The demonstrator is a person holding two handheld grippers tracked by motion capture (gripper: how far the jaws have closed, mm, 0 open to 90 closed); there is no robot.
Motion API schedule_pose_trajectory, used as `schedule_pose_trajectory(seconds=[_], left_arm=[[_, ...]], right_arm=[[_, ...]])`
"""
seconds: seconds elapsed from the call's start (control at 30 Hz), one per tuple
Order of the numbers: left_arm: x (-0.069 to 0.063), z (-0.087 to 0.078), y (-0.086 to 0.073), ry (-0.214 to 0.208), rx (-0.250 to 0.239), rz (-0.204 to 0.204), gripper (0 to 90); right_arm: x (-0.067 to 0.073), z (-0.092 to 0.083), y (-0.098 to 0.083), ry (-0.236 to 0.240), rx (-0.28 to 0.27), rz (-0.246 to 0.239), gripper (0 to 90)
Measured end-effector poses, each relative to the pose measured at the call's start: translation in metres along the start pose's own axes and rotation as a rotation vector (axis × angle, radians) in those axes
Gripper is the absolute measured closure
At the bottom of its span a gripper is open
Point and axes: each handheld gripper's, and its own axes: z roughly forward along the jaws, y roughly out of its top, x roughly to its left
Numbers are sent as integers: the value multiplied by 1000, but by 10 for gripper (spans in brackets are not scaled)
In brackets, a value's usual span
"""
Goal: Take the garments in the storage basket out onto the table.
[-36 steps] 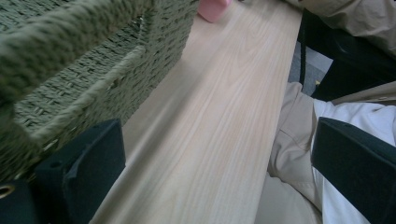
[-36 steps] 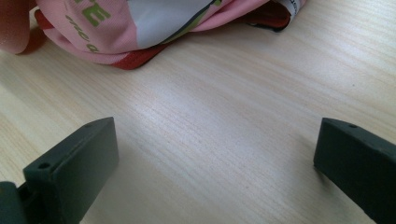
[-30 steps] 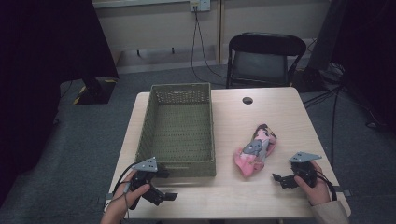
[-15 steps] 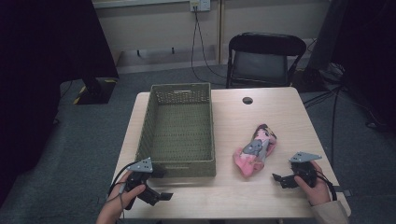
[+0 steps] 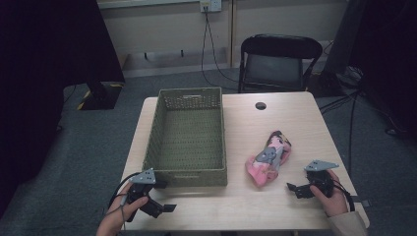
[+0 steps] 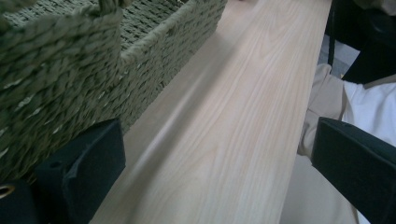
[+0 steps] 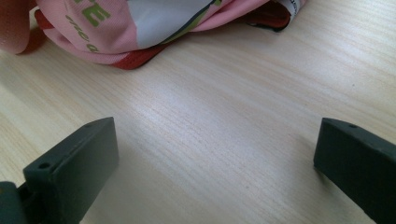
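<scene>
At the centre of the high view:
Table: a pale wood-grain table (image 5: 241, 206) carries everything; its front edge runs just below both hands, its right edge just beyond the right one.
Basket: an olive-green woven rectangular basket (image 5: 188, 173), open-topped and empty, fills centre-left; its near wall also fills the upper left of the left gripper view (image 6: 56, 79).
Garment: a bundled pink cloth with grey and green print (image 5: 269, 158) lies right of centre, apart from the basket; its hem crosses the top of the right gripper view (image 7: 116, 28).
Right gripper (image 5: 295, 189): lower right, jaws spread wide and empty, aimed at the garment.
Left gripper (image 5: 164, 208): lower left, jaws released, holding nothing, just beside the basket's near corner.
Risk: a shallow pinch would likely catch one fold, so the bundle unrolls and drags; the trailing cloth could snag the basket rim.
Risk, left: its jaw may nudge the basket wall.
Open room: a bare strip between basket and garment, and the front strip of wood.
</scene>
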Motion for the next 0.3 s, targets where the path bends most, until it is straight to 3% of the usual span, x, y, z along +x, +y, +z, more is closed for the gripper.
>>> schedule_pose_trajectory(seconds=[0.3], left_arm=[[3, 2, -10, 25, 45, 11, 27]], right_arm=[[0, 0, 0, 0, 0, 1, 0]])
